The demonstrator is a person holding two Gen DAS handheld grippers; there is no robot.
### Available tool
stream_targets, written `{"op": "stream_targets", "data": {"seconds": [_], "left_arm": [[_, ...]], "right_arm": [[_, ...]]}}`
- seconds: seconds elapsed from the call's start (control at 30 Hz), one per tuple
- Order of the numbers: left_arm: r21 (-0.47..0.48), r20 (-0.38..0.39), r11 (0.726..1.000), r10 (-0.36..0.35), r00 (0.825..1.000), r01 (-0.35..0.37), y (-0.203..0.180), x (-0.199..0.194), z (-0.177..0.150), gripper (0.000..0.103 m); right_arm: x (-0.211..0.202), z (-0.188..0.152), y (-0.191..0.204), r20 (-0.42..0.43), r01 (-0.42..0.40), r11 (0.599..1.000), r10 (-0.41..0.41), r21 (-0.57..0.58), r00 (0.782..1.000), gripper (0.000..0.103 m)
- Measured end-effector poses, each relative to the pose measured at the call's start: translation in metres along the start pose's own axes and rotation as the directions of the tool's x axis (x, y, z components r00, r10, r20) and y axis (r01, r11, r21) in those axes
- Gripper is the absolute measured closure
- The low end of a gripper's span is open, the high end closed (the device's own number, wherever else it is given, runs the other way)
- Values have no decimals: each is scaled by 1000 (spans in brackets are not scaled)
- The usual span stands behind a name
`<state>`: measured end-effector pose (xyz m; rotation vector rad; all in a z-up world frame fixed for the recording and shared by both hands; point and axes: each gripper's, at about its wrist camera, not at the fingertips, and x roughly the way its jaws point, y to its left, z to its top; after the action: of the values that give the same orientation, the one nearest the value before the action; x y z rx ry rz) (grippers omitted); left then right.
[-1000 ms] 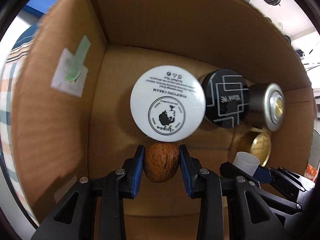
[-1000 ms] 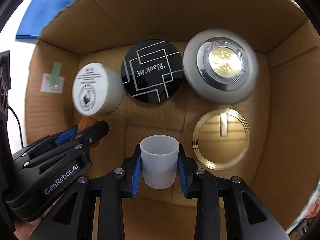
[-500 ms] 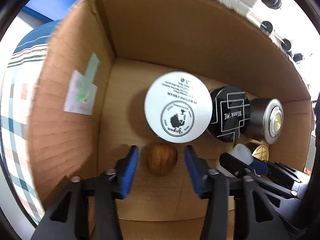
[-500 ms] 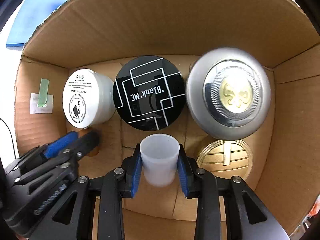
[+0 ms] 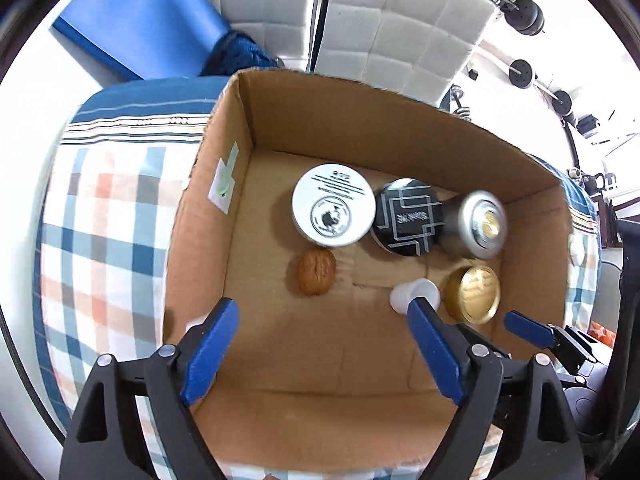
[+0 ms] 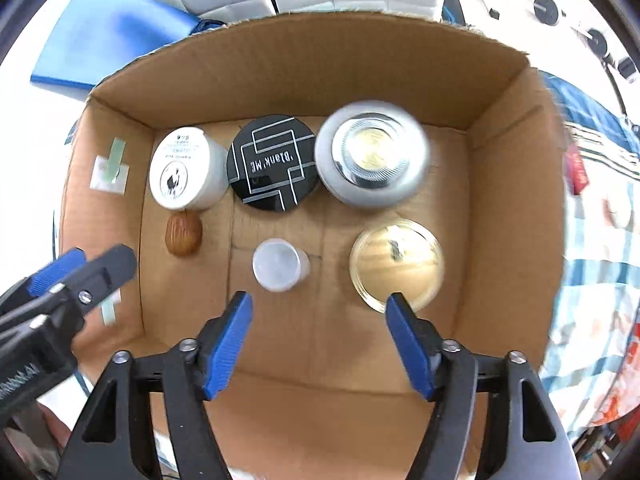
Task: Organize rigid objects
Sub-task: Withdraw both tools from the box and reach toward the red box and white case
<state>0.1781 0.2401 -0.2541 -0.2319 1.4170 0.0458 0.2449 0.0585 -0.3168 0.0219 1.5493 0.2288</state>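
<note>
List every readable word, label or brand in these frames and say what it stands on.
"Blank ME": black round lid, upside down to the camera.
White jar lid: printed lines and round emblem, too small to read.
Left gripper: white lettering on its body, cut off and blurred.
Nothing else is legible.

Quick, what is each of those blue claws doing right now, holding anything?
Left gripper: jaws opening, empty; the walnut lies in the box.
Right gripper: jaws opening, empty; the white cup stands in the box.

Bright, fisheye-warped — slight motion blur
</note>
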Motion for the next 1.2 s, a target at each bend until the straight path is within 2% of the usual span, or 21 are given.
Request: {"op": "stream_targets", "data": {"seconds": [0.07,0.17,0.23,0.33,0.57,0.7,0.8,1.0,1.2], "left_arm": [[9,8,1000,14,1000,-14,-5,-8,-5,7],[20,37,1000,23,999,-24,-14,-26,-17,3],[23,46,999,31,998,-32,-23,-30,-13,2],[9,58,999,32,998,-33,-26,-40,-23,2],[-9,103,999,47,994,-46,-35,-62,-38,0],[-8,127,996,89,988,-88,-46,-80,-46,0],[-7,140,997,75,987,-75,-62,-90,-50,0],[77,156,996,38,987,-50,-125,-93,-44,0],[191,146,981,-11,989,-17,-218,-76,-20,0]], "right_arm": [[-11,-13,-4,15,14,1000,-14,-9,1000,13],[-27,-24,0,49,17,1000,-17,-9,999,1],[-35,-34,-2,52,-1,1000,1,0,999,1],[-39,-44,1,58,5,1000,-5,-1,998,0],[-83,-71,-5,101,-15,1000,16,-12,995,0],[-106,-81,-10,129,-26,999,30,-39,991,0],[-118,-87,-21,130,-54,998,59,-43,990,0],[-140,-90,-77,165,-55,998,52,13,985,0],[-150,-81,-171,174,-34,987,7,154,985,0]]}}
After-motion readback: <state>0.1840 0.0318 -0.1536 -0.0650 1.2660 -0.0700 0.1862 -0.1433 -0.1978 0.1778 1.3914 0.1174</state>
